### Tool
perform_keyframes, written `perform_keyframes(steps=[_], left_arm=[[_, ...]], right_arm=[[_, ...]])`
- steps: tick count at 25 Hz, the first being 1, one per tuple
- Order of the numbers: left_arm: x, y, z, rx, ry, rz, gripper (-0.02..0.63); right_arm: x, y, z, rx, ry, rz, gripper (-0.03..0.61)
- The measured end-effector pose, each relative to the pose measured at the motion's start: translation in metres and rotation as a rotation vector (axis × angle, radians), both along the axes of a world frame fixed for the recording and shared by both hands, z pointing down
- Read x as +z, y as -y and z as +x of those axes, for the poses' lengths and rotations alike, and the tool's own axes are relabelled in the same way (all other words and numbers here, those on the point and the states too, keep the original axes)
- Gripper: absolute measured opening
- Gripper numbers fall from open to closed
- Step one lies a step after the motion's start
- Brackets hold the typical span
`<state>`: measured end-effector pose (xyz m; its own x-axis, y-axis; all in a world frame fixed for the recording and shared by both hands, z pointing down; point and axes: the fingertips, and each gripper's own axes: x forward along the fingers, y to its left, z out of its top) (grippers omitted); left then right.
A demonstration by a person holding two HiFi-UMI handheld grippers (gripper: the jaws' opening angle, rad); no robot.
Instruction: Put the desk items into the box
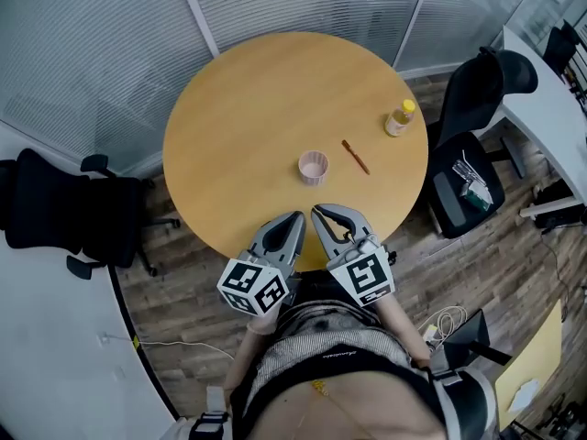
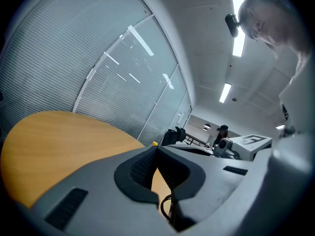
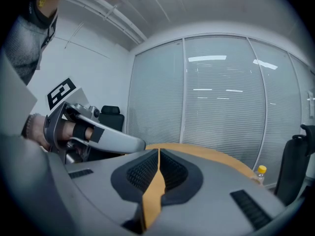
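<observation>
On the round wooden table (image 1: 248,108) stand a small pink cup (image 1: 313,168) and a yellow-capped bottle (image 1: 400,117), with a brown pen (image 1: 356,156) lying between them. No box shows in any view. My left gripper (image 1: 295,218) and right gripper (image 1: 316,214) hover side by side at the table's near edge, short of the cup. Both are shut with nothing between the jaws. In the left gripper view the left gripper (image 2: 156,149) hides all but the bottle's cap (image 2: 155,143). The right gripper (image 3: 158,151) points over the table, with the bottle (image 3: 260,173) at the far right.
A black office chair (image 1: 55,214) stands left of the table. Another chair (image 1: 477,136) at the right has items on its seat. A white desk (image 1: 550,108) runs along the right edge. Glass walls with blinds (image 1: 303,3) close off the back.
</observation>
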<state>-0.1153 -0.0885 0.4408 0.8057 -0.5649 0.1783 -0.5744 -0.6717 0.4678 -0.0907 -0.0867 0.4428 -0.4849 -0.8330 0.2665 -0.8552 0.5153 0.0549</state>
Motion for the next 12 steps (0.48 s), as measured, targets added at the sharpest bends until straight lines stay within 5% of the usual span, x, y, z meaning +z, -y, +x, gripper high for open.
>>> perform_keyframes(steps=[12], left_arm=[[-0.002,0.013,0.004,-0.029,-0.005,0.019,0.002]], right_arm=[[-0.001,0.013,-0.002,-0.055,-0.017,0.003,0.025]])
